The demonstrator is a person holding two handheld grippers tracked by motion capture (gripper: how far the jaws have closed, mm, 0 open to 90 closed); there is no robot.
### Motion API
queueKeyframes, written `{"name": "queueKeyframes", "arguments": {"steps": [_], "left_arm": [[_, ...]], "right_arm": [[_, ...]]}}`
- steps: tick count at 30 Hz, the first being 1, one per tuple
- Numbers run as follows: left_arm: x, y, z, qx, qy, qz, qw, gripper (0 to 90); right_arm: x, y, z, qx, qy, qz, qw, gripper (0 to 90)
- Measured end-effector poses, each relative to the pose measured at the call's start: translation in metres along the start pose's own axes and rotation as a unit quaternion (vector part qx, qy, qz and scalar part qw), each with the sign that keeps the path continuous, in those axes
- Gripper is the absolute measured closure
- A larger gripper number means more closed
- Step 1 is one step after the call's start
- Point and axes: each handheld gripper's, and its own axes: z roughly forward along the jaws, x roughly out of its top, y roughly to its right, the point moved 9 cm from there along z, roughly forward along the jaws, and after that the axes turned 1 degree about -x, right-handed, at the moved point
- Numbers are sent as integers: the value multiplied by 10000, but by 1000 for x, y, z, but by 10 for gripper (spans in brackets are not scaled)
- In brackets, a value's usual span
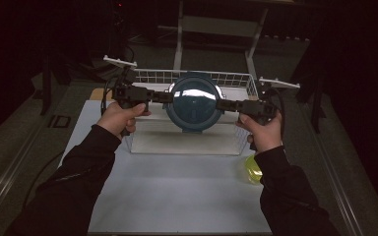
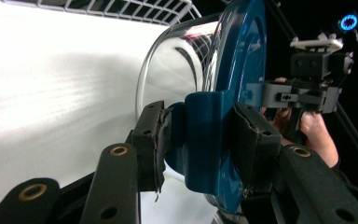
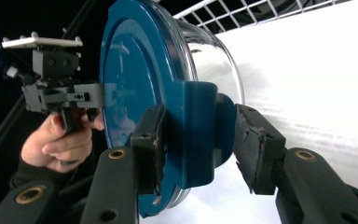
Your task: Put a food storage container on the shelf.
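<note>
The round clear-glass container with a dark teal plastic lid hangs between my two claws above the white tabletop, tipped on its side so the lid faces me and the glass bowl points away toward twelve o'clock. In the high view it sits just in front of the white wire basket, over the near edge of a clear shallow tray.

My left gripper holds it from nine o'clock. In the left gripper view its black pads are closed on the lid's teal side latch, one pad on the glass side, the other on the lid's outer face. My right gripper holds it from three o'clock; in the right gripper view the pad on the lid's outer face presses against the other teal latch, and the opposite pad sits at the latch's glass side, though I cannot tell how firmly it bears there. Neither claw is fully closed; each is shut as far as the latch allows.

My left hand and right hand grasp the gripper handles at roughly the same height, dark sleeves running back toward six o'clock. A small yellow-green translucent object lies on the tabletop at about four o'clock from the container, just beside my right sleeve. Beyond the basket, at twelve o'clock, a grey metal frame stands in the dark.
</note>
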Motion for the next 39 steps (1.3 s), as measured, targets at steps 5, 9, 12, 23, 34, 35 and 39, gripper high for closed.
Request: {"name": "queueKeyframes", "arguments": {"steps": [5, 9, 12, 23, 34, 35, 39], "left_arm": [[7, -6, 5, 13, -41, -76, 10000, 568], [10, -14, 9, 34, -36, -158, 9999, 567], [12, -18, 10, -19, 22, -230, 9997, 567], [16, -31, 14, -149, 59, -549, 9984, 557], [15, -46, 21, -287, 37, -1061, 9939, 519], [14, -47, 23, -292, 31, -1078, 9937, 509], [14, -46, 25, -328, 40, -1064, 9938, 489]], "right_arm": [[7, 6, 3, -27, 10, 55, 10000, 553], [9, 13, 8, -75, -3, 135, 9999, 552], [12, 15, 11, -100, 15, 182, 9998, 553], [23, 20, 18, -144, -104, 480, 9987, 549], [29, 32, 29, -85, -176, 970, 9951, 518], [29, 35, 30, -113, -179, 992, 9948, 508], [30, 42, 32, -213, -152, 998, 9947, 508]]}}
